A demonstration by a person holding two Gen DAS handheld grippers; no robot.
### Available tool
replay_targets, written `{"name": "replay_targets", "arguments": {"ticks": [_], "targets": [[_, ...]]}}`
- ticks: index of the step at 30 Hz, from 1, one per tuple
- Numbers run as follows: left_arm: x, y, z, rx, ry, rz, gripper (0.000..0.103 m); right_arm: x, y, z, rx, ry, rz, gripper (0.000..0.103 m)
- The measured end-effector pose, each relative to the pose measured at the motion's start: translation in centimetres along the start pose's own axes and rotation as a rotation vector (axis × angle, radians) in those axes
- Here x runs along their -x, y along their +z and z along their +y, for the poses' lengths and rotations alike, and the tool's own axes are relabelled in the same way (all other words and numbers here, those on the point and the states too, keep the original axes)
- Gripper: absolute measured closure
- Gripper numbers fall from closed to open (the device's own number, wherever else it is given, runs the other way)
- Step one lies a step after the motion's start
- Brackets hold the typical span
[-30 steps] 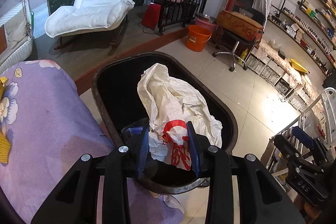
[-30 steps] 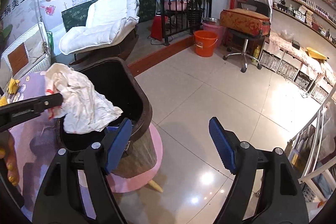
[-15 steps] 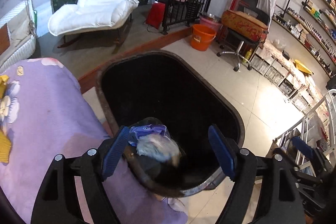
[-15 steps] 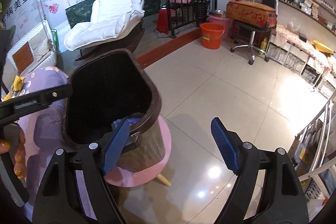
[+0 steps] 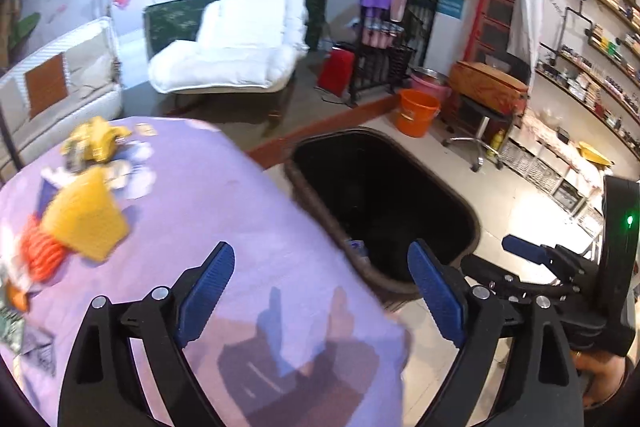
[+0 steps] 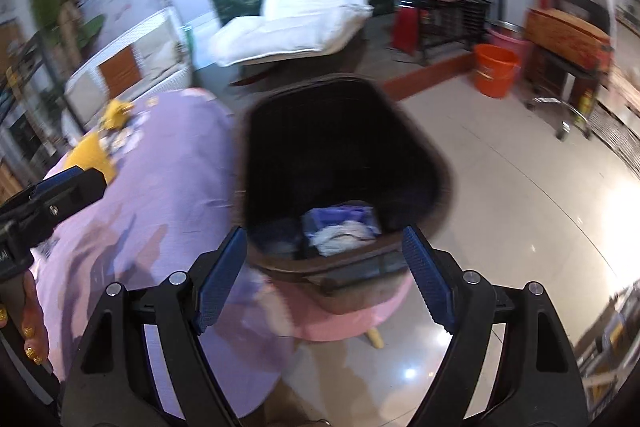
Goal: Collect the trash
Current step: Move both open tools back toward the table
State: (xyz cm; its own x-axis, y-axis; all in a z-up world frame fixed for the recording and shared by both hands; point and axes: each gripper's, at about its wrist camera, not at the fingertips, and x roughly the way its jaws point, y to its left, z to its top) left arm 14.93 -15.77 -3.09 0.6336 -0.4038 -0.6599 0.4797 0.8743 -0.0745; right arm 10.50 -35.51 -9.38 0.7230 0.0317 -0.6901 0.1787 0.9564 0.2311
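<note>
My left gripper hangs over the near edge of the purple-clothed table, its jaws opening with nothing between them. Trash lies on the cloth at the left: a yellow wrapper, an orange piece and a crumpled yellow piece. The dark brown bin stands right of the table. In the right wrist view my right gripper is open and empty above the bin's near rim. A crumpled white bag and a purple-blue wrapper lie inside the bin.
The bin rests on a pink stool on the tiled floor. An orange bucket, a swivel stool and a white lounge chair stand farther back. Shelves line the right wall. A hand holds the left gripper.
The left gripper opened and let go of the white bag, which dropped into the bin. It then swung left over the table. The right gripper turned left over the bin.
</note>
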Motion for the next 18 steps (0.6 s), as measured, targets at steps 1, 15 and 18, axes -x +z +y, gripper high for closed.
{"name": "replay_targets", "arguments": {"ticks": [1, 15, 18], "targets": [[0.5, -0.2, 0.6, 0.010, 0.009, -0.004, 0.015, -0.1, 0.1, 1.0, 0.022, 0.024, 0.004, 0.024], [7.2, -4.6, 9.8, 0.156, 0.161, -0.041, 0.014, -1.7, 0.1, 14.6, 0.300, 0.313, 0.117, 0.024], [8.5, -5.8, 11.9, 0.189, 0.203, -0.036, 0.014, -1.9, -0.4, 18.5, 0.386, 0.389, 0.146, 0.024]]}}
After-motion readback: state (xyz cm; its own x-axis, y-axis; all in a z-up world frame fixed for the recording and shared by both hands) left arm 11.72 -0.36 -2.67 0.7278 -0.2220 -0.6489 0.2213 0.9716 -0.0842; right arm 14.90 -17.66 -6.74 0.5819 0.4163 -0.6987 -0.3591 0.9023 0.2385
